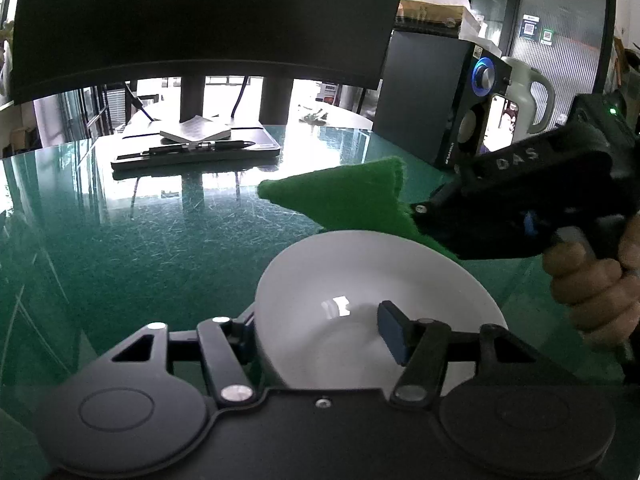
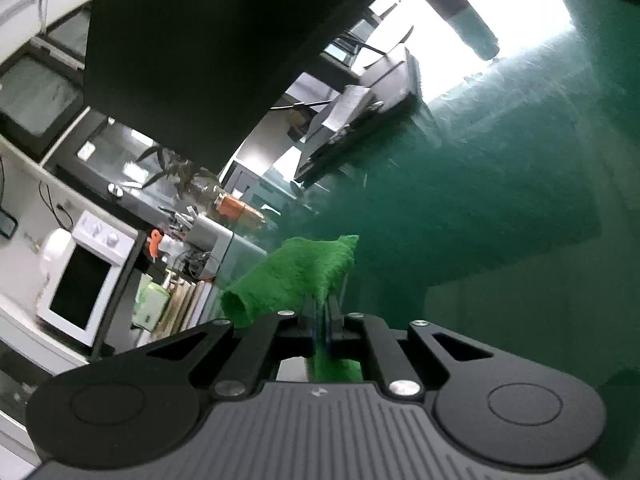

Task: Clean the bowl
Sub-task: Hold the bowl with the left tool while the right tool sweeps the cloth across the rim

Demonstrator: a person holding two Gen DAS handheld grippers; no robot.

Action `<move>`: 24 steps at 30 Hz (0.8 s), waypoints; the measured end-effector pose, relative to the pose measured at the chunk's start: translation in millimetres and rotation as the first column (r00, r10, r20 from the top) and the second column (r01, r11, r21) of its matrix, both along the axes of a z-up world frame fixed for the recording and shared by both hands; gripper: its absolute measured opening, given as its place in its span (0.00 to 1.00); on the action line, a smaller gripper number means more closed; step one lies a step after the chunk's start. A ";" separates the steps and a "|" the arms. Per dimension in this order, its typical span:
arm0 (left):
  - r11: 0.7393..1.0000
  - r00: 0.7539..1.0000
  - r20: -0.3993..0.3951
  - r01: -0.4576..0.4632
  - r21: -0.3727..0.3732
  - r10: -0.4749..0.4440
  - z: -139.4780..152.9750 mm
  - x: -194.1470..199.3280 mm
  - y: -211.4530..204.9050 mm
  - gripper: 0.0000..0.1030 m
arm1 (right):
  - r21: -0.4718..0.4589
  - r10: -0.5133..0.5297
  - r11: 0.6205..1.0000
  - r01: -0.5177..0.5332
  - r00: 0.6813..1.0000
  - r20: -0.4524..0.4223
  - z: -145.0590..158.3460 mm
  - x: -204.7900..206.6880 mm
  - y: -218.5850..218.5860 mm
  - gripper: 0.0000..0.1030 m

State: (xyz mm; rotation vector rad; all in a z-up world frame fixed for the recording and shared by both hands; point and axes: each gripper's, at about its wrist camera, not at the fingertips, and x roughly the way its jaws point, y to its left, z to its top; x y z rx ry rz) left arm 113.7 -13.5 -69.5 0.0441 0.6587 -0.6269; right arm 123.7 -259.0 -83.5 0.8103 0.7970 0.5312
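A white bowl point(image 1: 360, 280) sits on the green glass table point(image 1: 120, 248), close in front of my left gripper point(image 1: 316, 328). Its jaws straddle the bowl's left wall, one finger point(image 1: 244, 340) outside and the blue pad point(image 1: 394, 332) inside, away from the wall, so the gripper is open. A hand brings my right gripper point(image 1: 416, 216) in from the right, just beyond the bowl's far rim. It is shut on a green cloth point(image 1: 352, 200) that sticks out to the left above the table. In the right wrist view the cloth point(image 2: 296, 276) is pinched between the closed jaws of the right gripper point(image 2: 322, 304).
A dark monitor point(image 1: 208, 20) stands behind on a black base point(image 1: 192, 152) carrying a notebook and a pen. At back right are a black speaker point(image 1: 440, 100) and a pale kettle point(image 1: 528, 96). The right wrist view shows a white microwave point(image 2: 80, 280) on a cluttered counter beyond the table.
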 end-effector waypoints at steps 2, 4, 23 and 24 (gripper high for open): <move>1.000 1.000 0.001 0.007 0.003 -0.007 0.1 -0.4 -1.0 0.60 | 0.005 -0.005 1.000 0.005 1.000 -0.003 -0.2 -7.5 -6.9 0.06; 1.000 1.000 0.003 0.013 0.007 -0.013 0.2 -0.8 -2.1 0.60 | 0.015 -0.012 1.000 0.012 1.000 -0.009 -1.0 -20.1 -18.9 0.06; 0.999 0.999 0.002 0.039 0.010 -0.039 -0.2 -1.9 -8.0 0.68 | -0.002 0.041 0.999 -0.041 0.999 0.005 5.5 1.0 0.7 0.06; 0.999 0.999 0.003 0.037 0.012 -0.037 -0.3 -2.1 -8.8 0.68 | 0.000 0.032 0.999 -0.032 0.999 -0.001 4.8 -3.2 -4.6 0.06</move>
